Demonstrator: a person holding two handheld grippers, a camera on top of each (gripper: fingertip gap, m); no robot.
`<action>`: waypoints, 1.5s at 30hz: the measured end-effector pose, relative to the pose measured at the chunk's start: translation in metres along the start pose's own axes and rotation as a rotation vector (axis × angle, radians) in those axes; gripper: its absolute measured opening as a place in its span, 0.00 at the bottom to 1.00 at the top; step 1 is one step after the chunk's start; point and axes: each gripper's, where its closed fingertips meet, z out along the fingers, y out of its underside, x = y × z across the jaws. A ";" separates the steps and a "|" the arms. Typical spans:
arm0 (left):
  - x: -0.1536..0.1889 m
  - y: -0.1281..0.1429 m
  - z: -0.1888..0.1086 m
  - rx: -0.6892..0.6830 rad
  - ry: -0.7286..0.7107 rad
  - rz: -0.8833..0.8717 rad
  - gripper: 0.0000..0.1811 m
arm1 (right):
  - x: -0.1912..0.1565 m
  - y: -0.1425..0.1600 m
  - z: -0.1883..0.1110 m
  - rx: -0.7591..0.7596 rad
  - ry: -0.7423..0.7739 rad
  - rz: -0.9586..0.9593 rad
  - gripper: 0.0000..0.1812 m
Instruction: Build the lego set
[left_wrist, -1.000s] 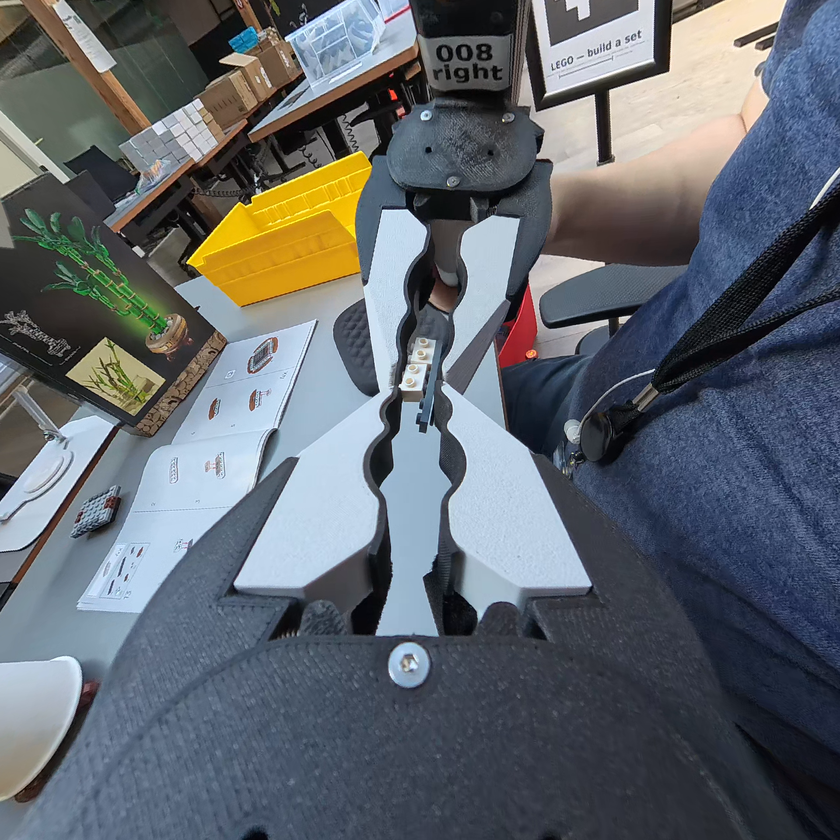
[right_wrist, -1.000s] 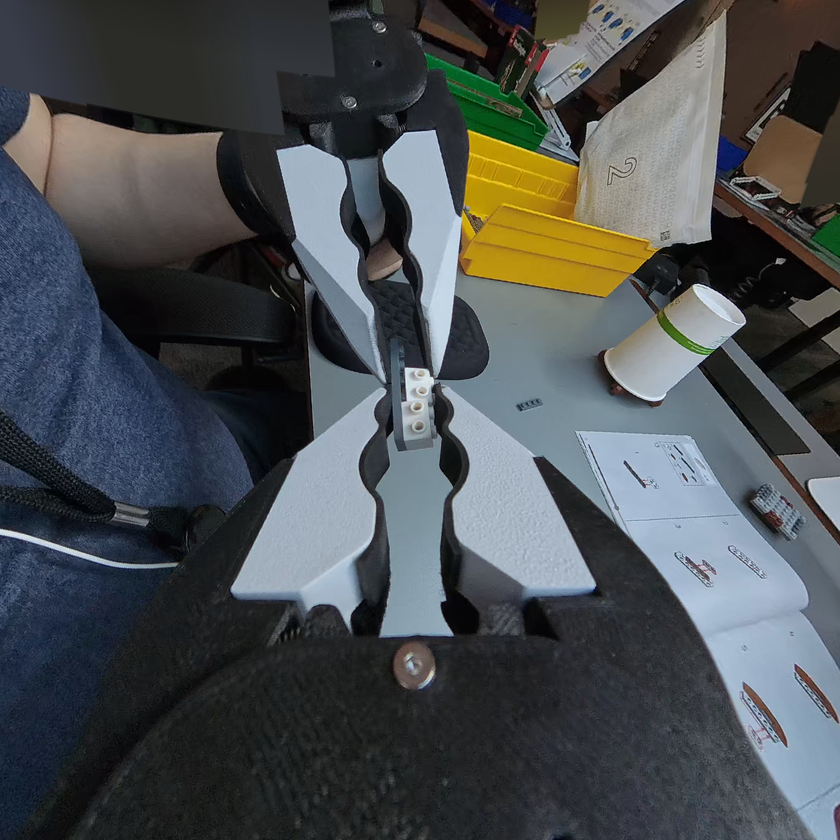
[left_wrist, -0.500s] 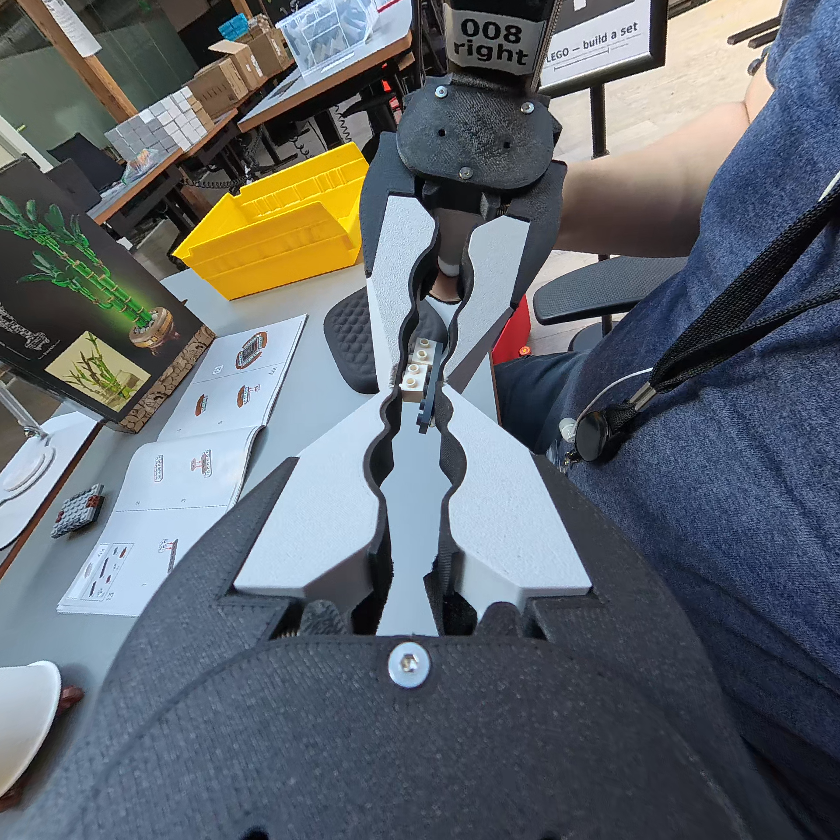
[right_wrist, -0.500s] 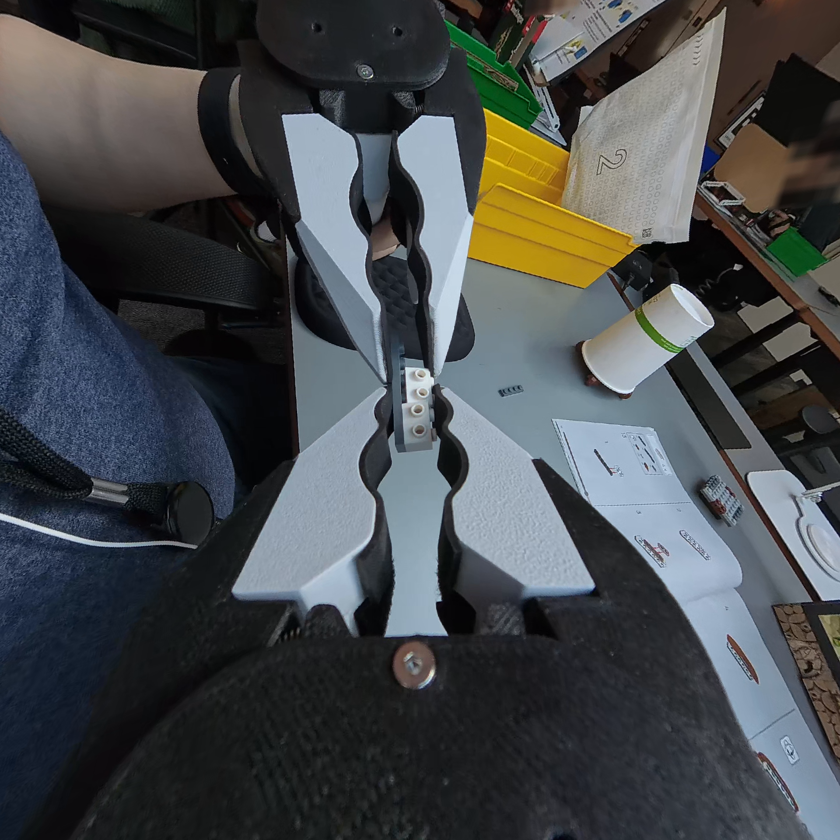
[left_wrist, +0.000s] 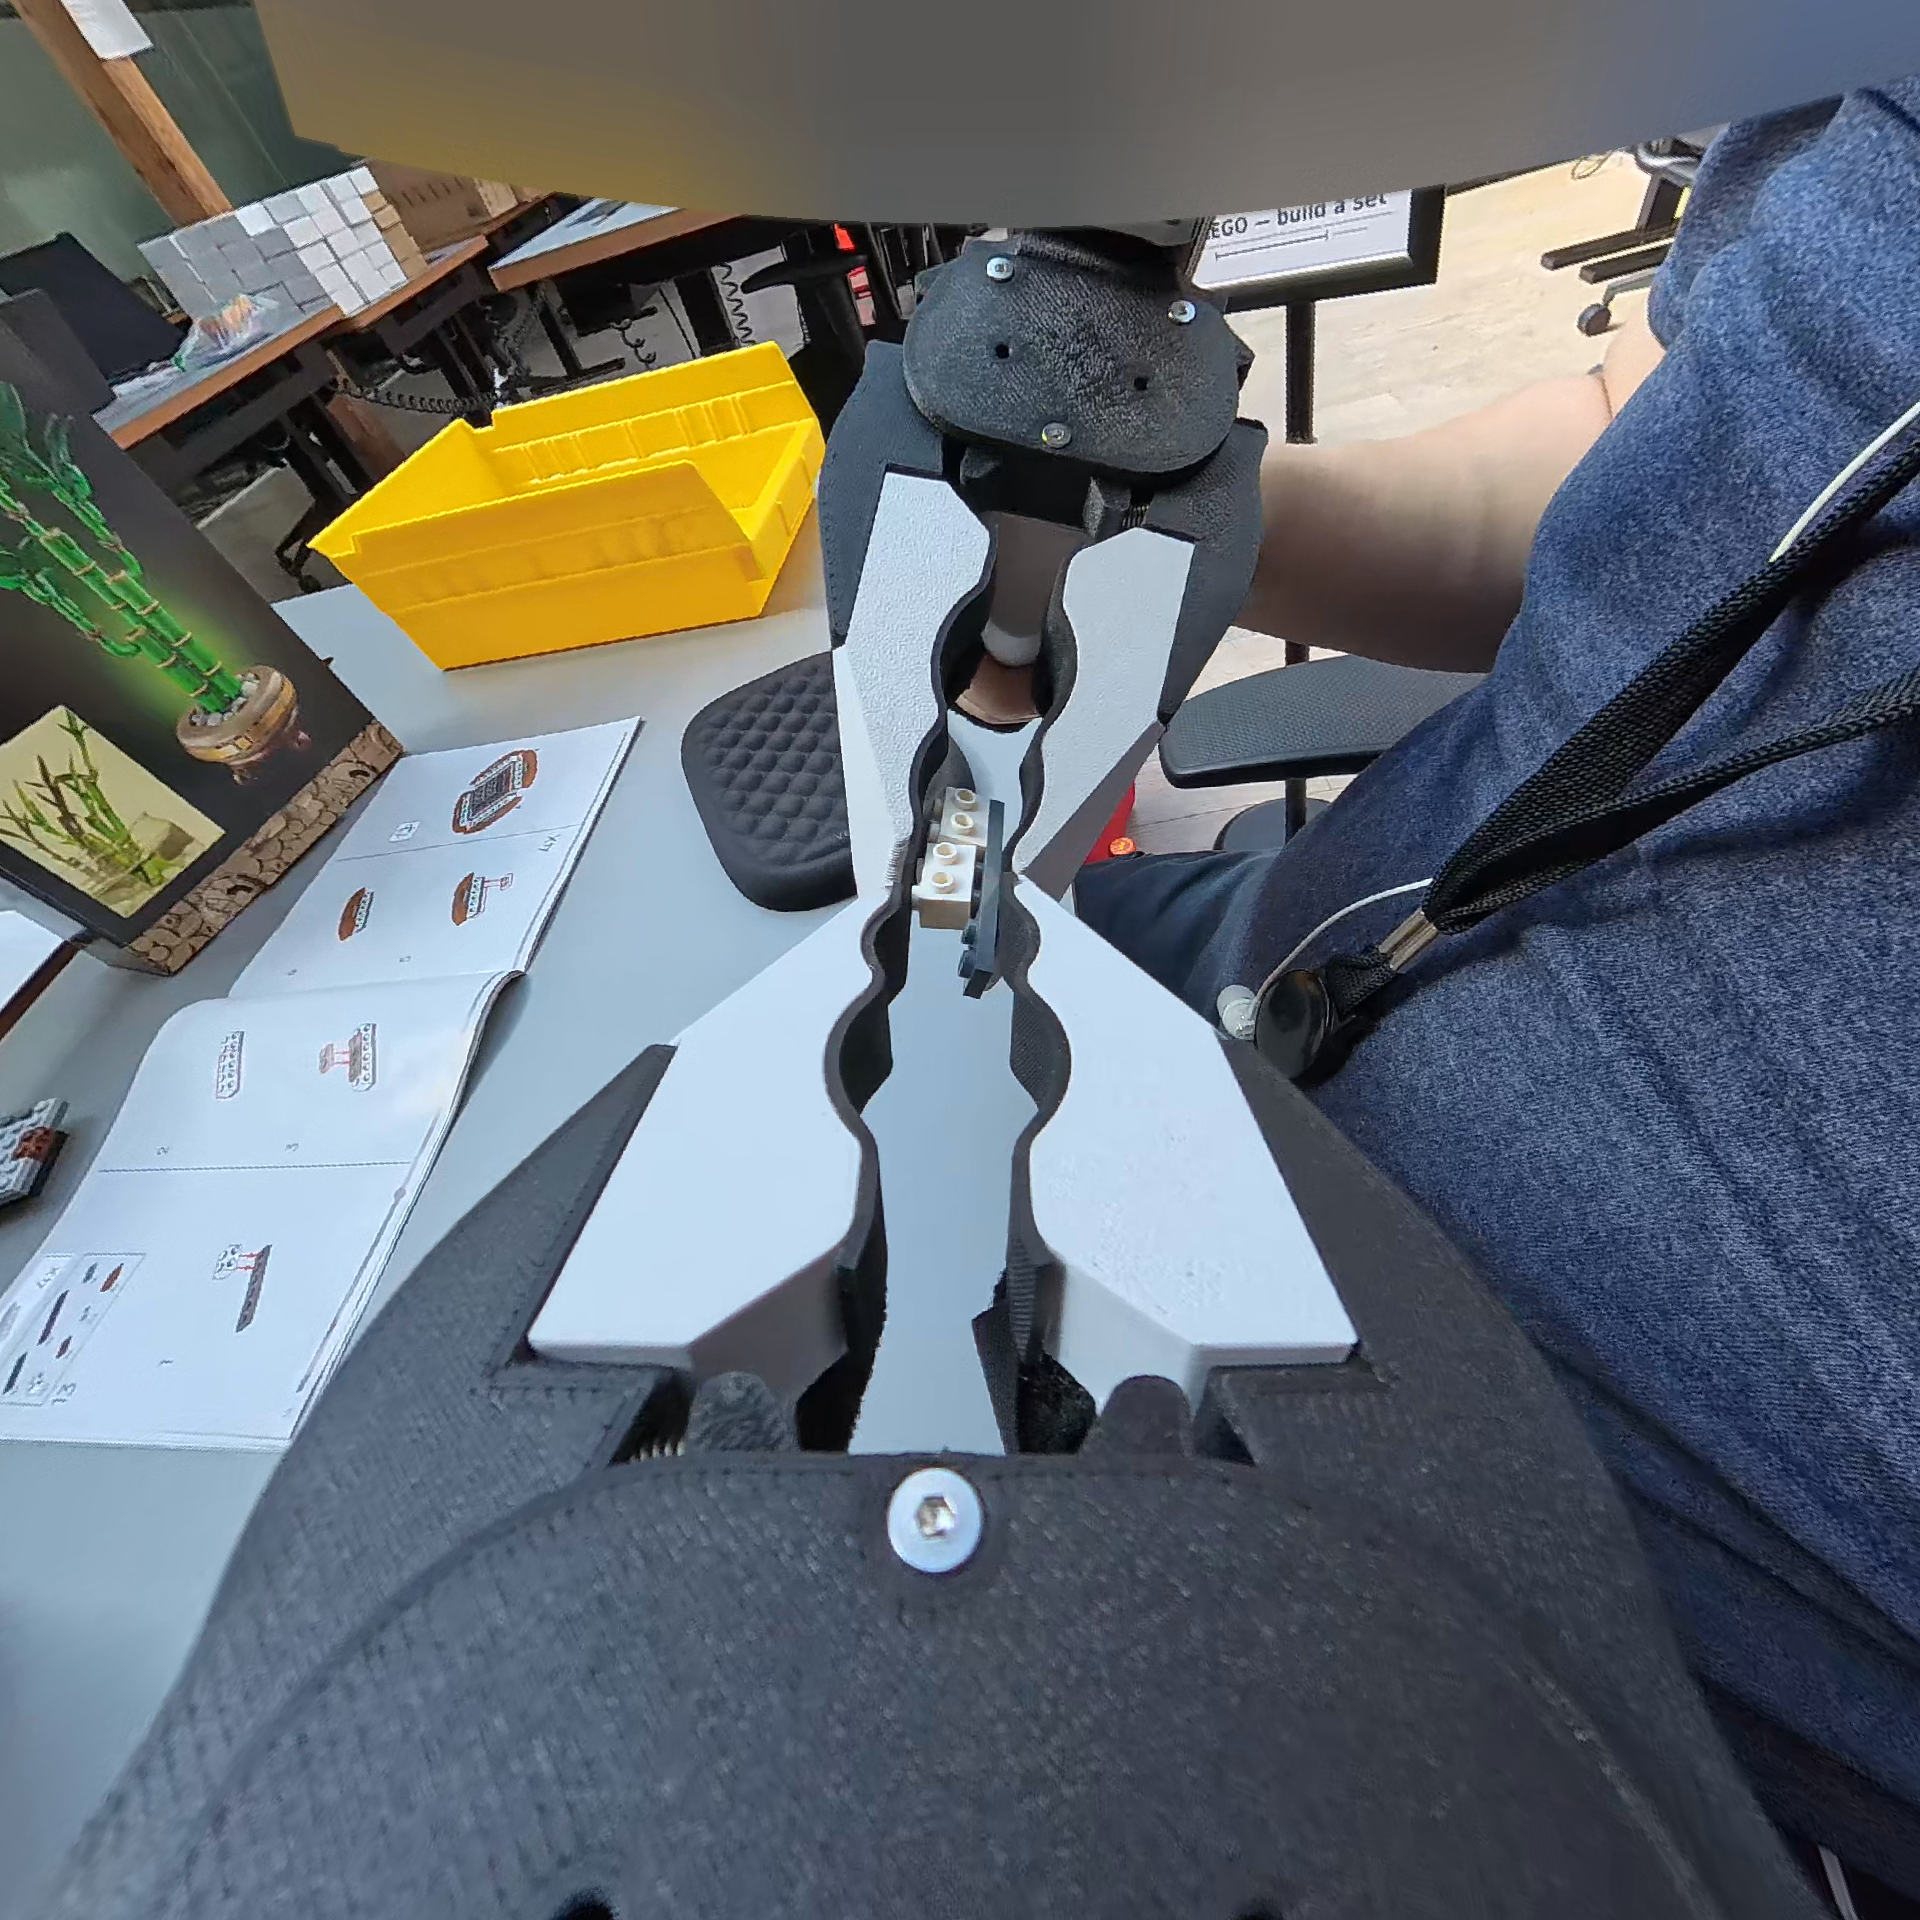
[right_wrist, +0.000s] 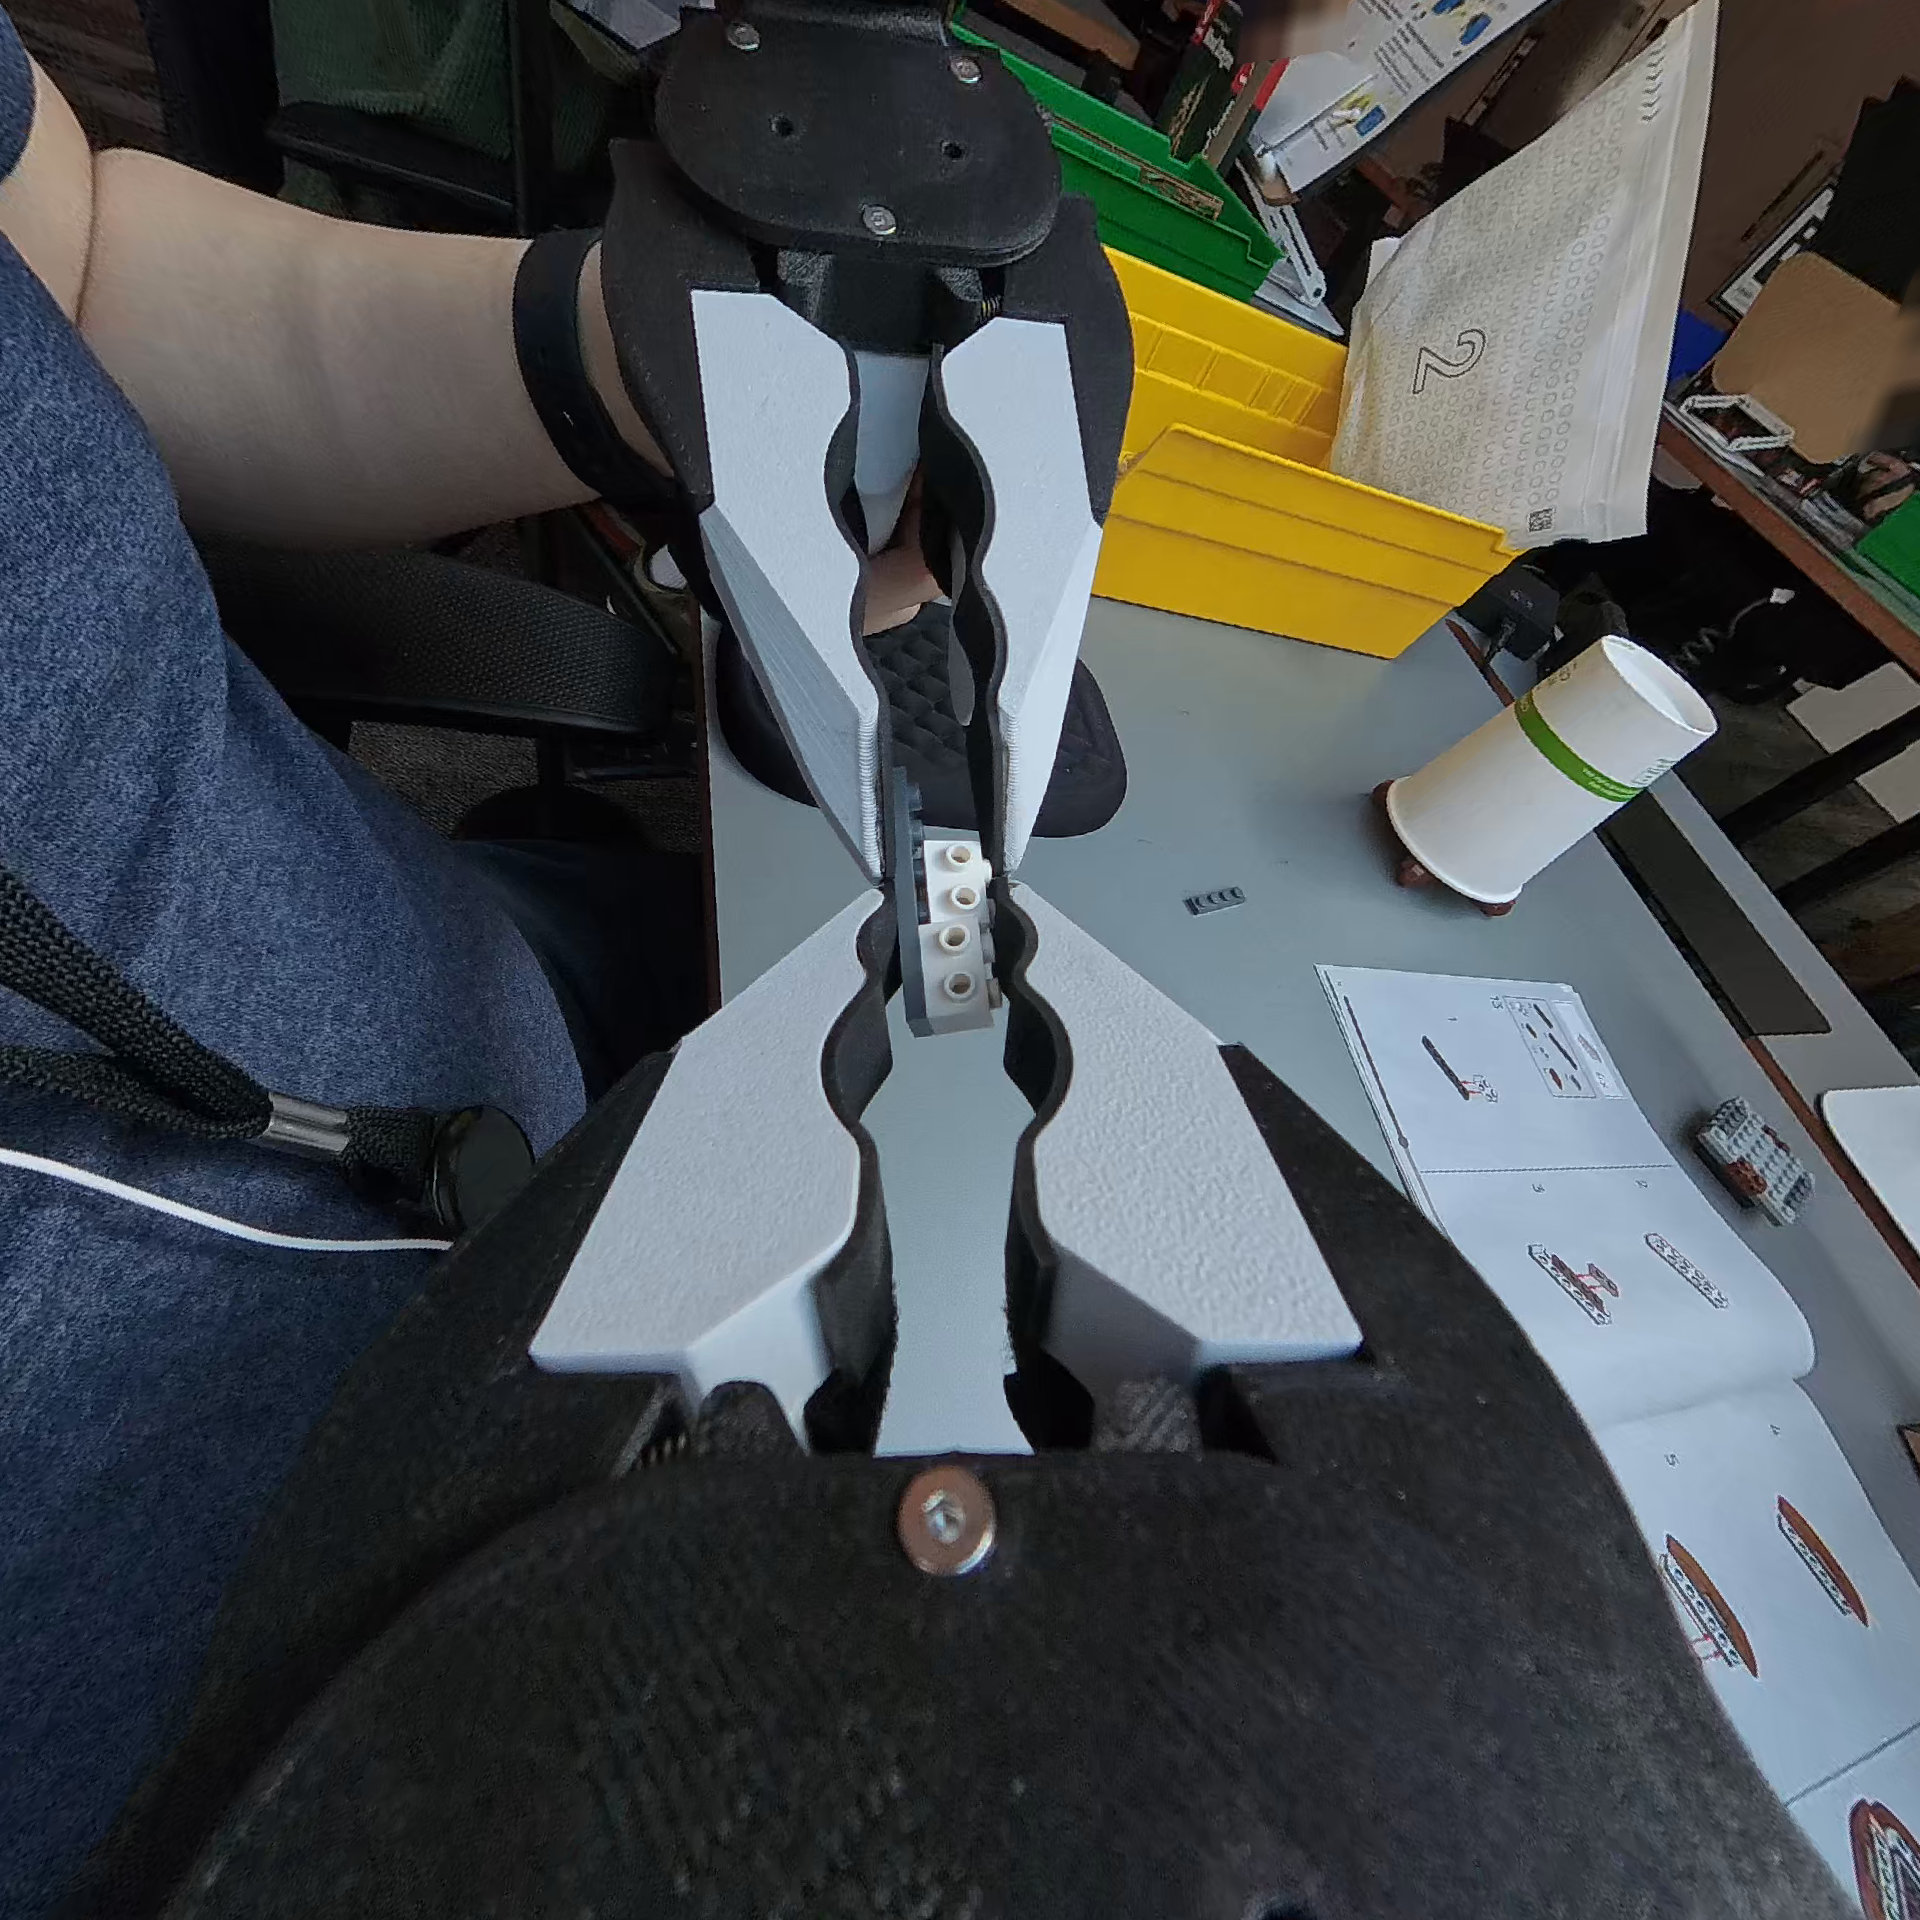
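Note:
A small lego assembly (left_wrist: 961, 868), a dark grey plate with a row of white bricks on it, hangs in the air between both grippers, which meet tip to tip. My left gripper (left_wrist: 954, 920) is shut on its near end. My right gripper (right_wrist: 938, 940) is shut on the assembly (right_wrist: 951, 940) from the other side. The right gripper (left_wrist: 961, 831) faces me in the left wrist view, and the left gripper (right_wrist: 940, 831) faces me in the right wrist view. The pair sits above the table's near edge, in front of a person's blue-clad torso.
On the grey table (right_wrist: 1247, 748) lie an open instruction booklet (left_wrist: 312, 1091), a loose small grey plate (right_wrist: 1214, 900), an upside-down paper cup (right_wrist: 1538, 769), a small grey-brown build (right_wrist: 1756, 1158), a black padded rest (left_wrist: 769, 790), a yellow bin (left_wrist: 582, 530) and the set's box (left_wrist: 125, 727). My two grippers' fingertips are within a few centimetres of each other.
Both grippers stay shut on the assembly, tip to tip. The pair has shifted and tilted slightly, so the table and its things have slid a little in both views.

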 end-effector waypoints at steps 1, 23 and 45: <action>0.000 0.000 0.000 0.002 0.001 -0.002 0.08 | 0.001 0.000 0.000 0.002 0.001 0.004 0.08; -0.003 0.012 0.004 -0.044 -0.055 0.076 0.08 | -0.002 0.012 0.006 -0.008 -0.055 0.166 0.09; -0.010 0.011 -0.004 0.174 0.111 -0.690 0.04 | 0.014 0.006 0.005 -0.026 0.216 -0.196 0.09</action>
